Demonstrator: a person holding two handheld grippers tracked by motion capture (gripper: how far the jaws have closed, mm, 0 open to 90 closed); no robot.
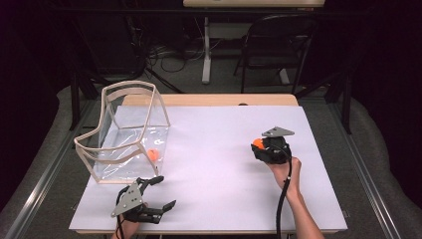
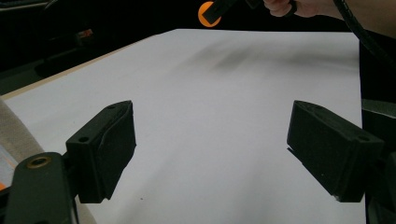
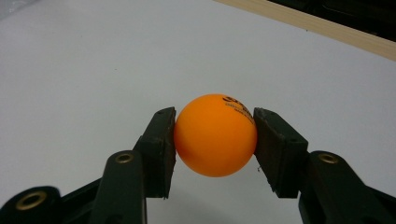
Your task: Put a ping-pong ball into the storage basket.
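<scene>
Nearest the person, the left gripper (image 1: 154, 195) is held low over the white table (image 1: 224, 149) with its jaws spread wide and nothing between them. Across the table from it, the right gripper (image 3: 215, 135) is clamped on an orange ball (image 3: 215, 135), which is pinched at its widest part by the two pads and lifted off the surface. Beyond the left gripper stands a clear bin (image 1: 127, 132), in which a second orange ball (image 1: 153, 155) is seen. A slip is judged the main risk: the ball is smooth and round, so it could be squeezed out if the grip shifts off-centre, or it could strike the bin's raised rim.
</scene>
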